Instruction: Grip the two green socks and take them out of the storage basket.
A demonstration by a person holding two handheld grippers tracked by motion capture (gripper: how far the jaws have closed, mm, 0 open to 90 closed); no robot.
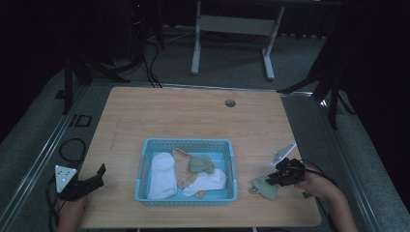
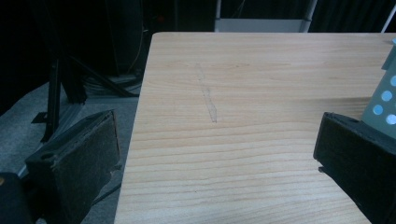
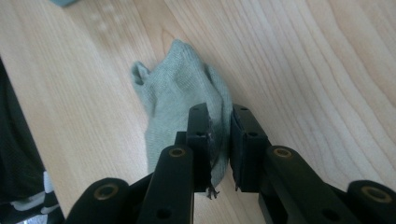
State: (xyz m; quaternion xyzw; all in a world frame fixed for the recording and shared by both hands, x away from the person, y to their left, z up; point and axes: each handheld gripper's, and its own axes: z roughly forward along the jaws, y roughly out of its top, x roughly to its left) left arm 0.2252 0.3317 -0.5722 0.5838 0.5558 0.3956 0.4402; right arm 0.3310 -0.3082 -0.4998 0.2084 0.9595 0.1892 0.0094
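The high view looks forward and down from above my side of the table [image 1: 193, 111], taking in the whole top, with my forearms entering at the bottom edge. My left gripper view sits low and close over the bare wood, facing the far edge. My right gripper view looks closely down on the green sock [image 3: 182, 88], which the high view shows at lower right.

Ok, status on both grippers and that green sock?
Right gripper shut on green sock, sock on table beside basket. Left gripper open, idle. Nothing in the way.
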